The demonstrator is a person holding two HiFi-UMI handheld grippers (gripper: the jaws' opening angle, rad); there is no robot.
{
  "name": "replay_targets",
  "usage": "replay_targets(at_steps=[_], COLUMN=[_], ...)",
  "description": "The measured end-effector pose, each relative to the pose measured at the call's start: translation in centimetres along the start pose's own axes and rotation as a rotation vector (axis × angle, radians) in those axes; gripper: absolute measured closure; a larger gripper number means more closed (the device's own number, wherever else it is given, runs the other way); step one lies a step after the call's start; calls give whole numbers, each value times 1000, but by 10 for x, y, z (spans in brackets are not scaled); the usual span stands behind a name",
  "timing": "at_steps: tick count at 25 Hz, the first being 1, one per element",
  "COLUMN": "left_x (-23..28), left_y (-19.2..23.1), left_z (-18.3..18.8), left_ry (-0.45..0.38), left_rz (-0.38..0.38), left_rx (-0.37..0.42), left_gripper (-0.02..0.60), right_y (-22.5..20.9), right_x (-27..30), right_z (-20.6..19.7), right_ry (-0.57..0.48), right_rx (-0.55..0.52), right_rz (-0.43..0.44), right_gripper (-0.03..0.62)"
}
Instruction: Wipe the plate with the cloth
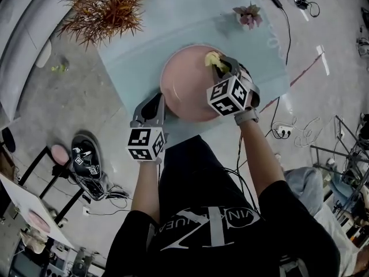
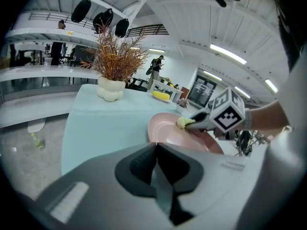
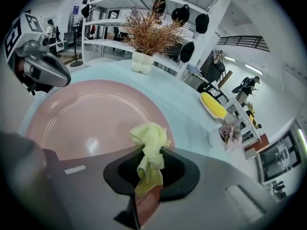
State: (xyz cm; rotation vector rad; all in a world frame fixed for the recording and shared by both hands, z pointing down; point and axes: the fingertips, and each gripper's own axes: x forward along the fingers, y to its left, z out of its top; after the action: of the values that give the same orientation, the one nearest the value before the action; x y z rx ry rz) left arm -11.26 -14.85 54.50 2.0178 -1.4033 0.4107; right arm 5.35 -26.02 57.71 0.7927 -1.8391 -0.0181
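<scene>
The cloth [image 3: 149, 147], a crumpled pale-yellow wad, is pinched in the right gripper [image 1: 222, 66], whose jaws are closed tight on it, leaving a tuft sticking out past the tips. That tuft sits over the far right part of the pink plate [image 1: 183, 91], seemingly touching the surface, though the contact itself is hard to make out. The left gripper [image 1: 154, 104] has its jaws drawn together with nothing between them and hangs just beside the plate's near left rim. The plate rests on a pale blue table [image 1: 173, 22]. Farther back stand a dried reddish plant [image 1: 109, 4] and a small succulent [image 1: 249, 15].
</scene>
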Motion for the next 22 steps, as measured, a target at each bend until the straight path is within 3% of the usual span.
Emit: replay_targets(at_steps=[10,22], left_x=[-1,-1], left_y=[-1,-2], left_z=[0,1], left_ry=[-4,2], left_rz=[-7,-5], left_rx=[-23,-27], left_gripper=[581,581], right_y=[16,74], right_x=[-25,-60], right_z=[-40,-66], right_ry=[103,187], right_rx=[66,172], right_rz=[92,310], right_gripper=[528,525])
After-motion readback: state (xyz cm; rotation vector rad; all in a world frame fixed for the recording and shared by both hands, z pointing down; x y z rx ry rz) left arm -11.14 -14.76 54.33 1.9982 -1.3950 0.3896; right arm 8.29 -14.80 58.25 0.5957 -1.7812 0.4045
